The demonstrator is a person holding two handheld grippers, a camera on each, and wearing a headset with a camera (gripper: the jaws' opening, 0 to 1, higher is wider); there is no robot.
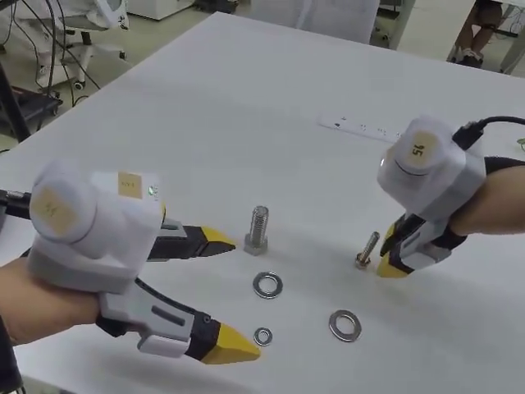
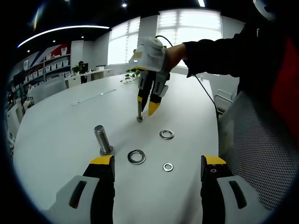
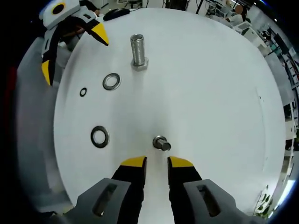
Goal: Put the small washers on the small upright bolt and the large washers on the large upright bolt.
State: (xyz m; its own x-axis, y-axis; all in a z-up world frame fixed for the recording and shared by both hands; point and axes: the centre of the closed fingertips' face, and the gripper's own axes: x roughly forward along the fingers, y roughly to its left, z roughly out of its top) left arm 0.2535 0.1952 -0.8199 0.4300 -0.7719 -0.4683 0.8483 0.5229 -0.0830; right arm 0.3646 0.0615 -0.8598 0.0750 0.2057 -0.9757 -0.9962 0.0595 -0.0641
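Plainly, the left gripper (image 1: 236,295) was the nearer one to every loose washer. Its jaws stood wide apart and empty, and in the left gripper view the small washer (image 2: 167,166) lay flat on the white table (image 1: 246,123) just ahead of them, toward the jaw on that view's right. One large washer (image 2: 136,157) lay ahead nearer the middle, and the second large washer (image 2: 166,134) farther out. The large bolt (image 2: 102,139) stood on its head just beyond the other jaw's tip, shaft straight up. My right gripper (image 3: 157,162) had its jaws a narrow gap apart, gripping nothing, with the tips just short of the small bolt (image 3: 162,143), which also stood head-down with its threads pointing up. I judged that no washer was yet on either bolt. For the small washer I would use the left gripper, closing across the flat ring, then carry it over to the small bolt and lower it along that vertical axis.
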